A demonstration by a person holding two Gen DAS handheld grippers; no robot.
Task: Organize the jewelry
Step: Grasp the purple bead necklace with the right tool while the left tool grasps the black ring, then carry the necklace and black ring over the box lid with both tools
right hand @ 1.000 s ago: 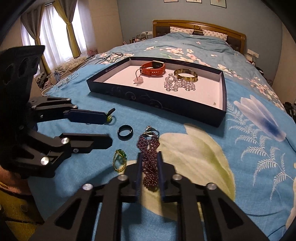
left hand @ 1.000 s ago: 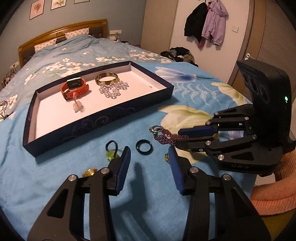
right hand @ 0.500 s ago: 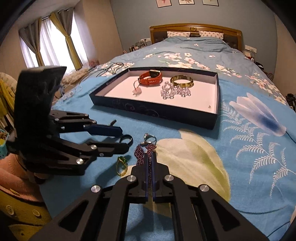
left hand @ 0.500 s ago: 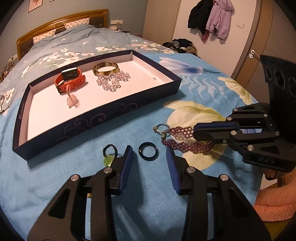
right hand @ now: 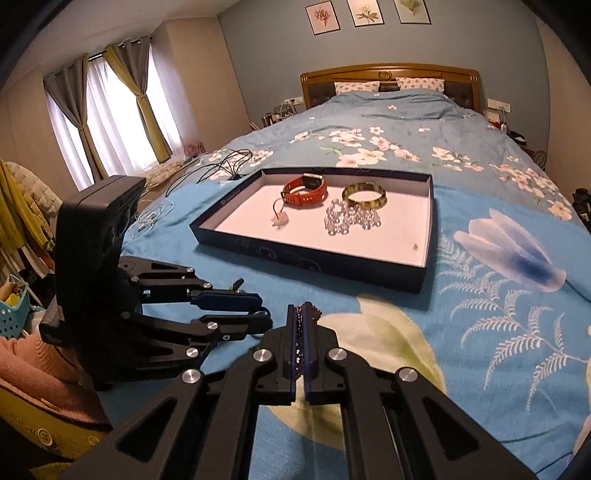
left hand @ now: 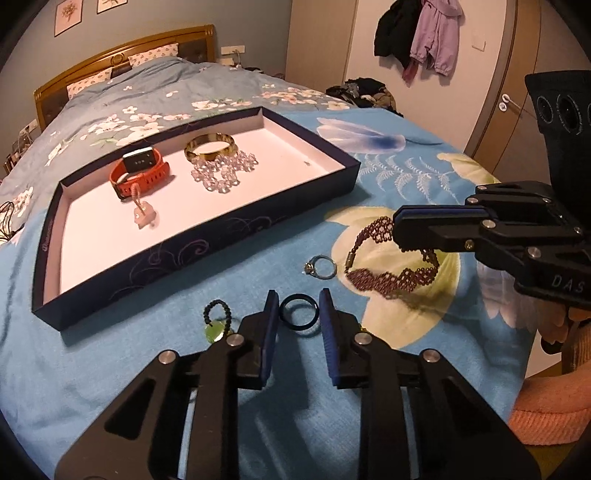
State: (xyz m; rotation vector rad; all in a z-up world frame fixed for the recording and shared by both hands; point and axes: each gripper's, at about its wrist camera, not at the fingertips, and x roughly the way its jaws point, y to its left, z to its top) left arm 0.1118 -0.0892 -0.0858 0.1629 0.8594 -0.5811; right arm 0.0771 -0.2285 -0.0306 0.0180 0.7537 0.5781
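A dark blue tray (left hand: 207, 240) with a white floor lies on the bed and holds an orange watch (left hand: 138, 171), a gold bangle (left hand: 210, 146), a clear bead bracelet (left hand: 223, 171) and a pink pendant (left hand: 146, 218). My right gripper (right hand: 303, 314) is shut on a purple beaded bracelet (left hand: 384, 277), lifted off the bedspread; it also shows in the left wrist view (left hand: 399, 225). My left gripper (left hand: 295, 312) is open, its fingers either side of a black ring (left hand: 299, 314). A silver ring (left hand: 321, 266) and a black-beaded green charm (left hand: 216, 321) lie nearby.
The tray also shows in the right wrist view (right hand: 424, 258), ahead of my right gripper. Cables (right hand: 225, 166) lie on the bedspread at the left. Clothes hang on the wall (left hand: 417, 33) beyond the bed.
My right gripper closed on the purple bracelet and lifted it off the bed, leaving the silver ring behind. My left gripper moved forward around the black ring and narrowed.
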